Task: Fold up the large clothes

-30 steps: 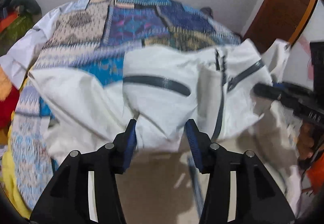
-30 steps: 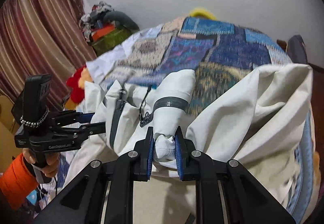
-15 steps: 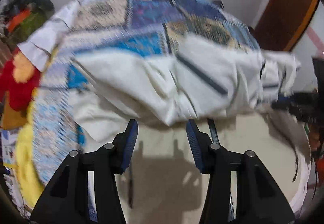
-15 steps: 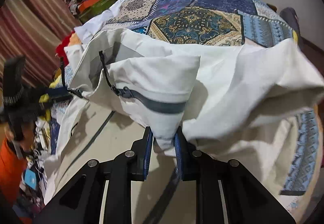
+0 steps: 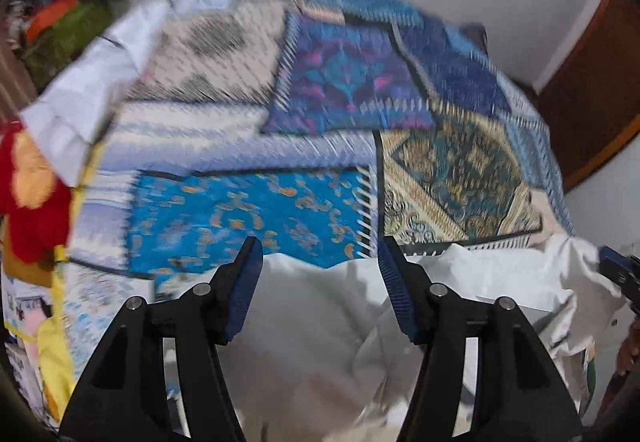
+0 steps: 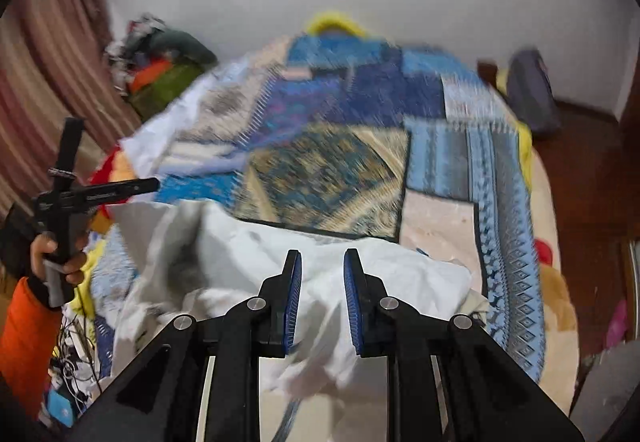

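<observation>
**Desk:** White cloth is all I see under you. Where is it, and what are the tongs doing?

**Me:** One white jacket (image 5: pixel 320 322), crumpled on the near edge of the bed, right below and just ahead of both tongs. My left tongs (image 5: pixel 317 246) are spread and opening wider. The jacket shows through the gap, but neither pad presses on it. My right tongs (image 6: pixel 322 254) are nearly pressed together, pinching a fold of the jacket that runs down between the blue pads. The picture is blurred, so I can't make out which part of the jacket that fold is.

**Desk:** Count things for me.

**Me:** Two tongs and one jacket. One patchwork quilt (image 5: pixel 340 82) covers the bed ahead of the tips. One red and yellow soft toy (image 5: pixel 32 210) sits off to the left of my left tongs. One heap of clothes (image 5: pixel 68 22) is far ahead on the left, against the wall. From the right camera I see one hand (image 6: pixel 56 258) in an orange sleeve (image 6: pixel 24 342), gripping the handle of the left tongs, well left of my right ones.

**Desk:** Anything else around, or in the way?

**Me:** A striped curtain (image 6: pixel 48 82) hangs beyond that hand. A dark bag (image 6: pixel 532 94) lies on the floor, ahead and to the right of the right tongs. A brown wooden door (image 5: pixel 592 82) stands to the right of the left ones. The quilt ahead of the jacket lies bare. A grey-blue strip, perhaps a zip, hangs below the right tongs.
</observation>
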Motion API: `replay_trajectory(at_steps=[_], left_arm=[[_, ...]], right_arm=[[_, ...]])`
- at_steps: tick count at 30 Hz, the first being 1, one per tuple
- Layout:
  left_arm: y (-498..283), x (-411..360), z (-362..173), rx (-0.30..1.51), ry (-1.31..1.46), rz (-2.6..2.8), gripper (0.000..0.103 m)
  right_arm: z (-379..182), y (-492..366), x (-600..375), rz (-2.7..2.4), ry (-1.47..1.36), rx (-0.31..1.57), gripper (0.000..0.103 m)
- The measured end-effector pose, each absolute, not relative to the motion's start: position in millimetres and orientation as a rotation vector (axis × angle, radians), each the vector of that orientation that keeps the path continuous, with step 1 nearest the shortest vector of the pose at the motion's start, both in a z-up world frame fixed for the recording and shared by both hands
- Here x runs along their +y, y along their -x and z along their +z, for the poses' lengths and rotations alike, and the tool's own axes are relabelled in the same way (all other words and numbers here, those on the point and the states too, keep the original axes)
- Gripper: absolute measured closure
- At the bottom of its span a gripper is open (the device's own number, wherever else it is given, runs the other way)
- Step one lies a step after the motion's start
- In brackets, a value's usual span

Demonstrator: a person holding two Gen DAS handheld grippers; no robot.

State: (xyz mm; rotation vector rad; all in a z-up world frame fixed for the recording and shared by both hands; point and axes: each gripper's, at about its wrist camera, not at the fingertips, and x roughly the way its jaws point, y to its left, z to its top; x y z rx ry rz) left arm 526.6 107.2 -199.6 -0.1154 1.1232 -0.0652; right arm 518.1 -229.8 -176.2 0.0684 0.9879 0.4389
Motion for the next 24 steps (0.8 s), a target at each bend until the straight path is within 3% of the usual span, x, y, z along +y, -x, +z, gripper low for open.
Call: replay_trajectory(at_steps=[4, 7, 17, 24], left_arm=[[-544.7, 92.1, -236.9, 1.24, 0.178, -0.158, 0.044], [-534.0, 86.1, -239.1, 1.217, 0.186, -0.219, 0.044], [-430.0, 97.6, -199.4, 1.116, 0.14, -0.377, 0.044], [-357.6, 115.7, -208.1, 1.138, 0.178, -0.411, 0.044]], right_arm=[[-224.1, -555.8, -219.0, 0.433, -0.117, 1.144, 0.086], [-242.5, -559.8, -201.9, 0.496, -0.12, 1.21, 0.086], [-227.5, -504.0, -177.8, 0.749, -0.155, 1.236, 0.086], [-224.9, -436.2, -154.5, 0.797, -0.034, 1.257, 0.086]])
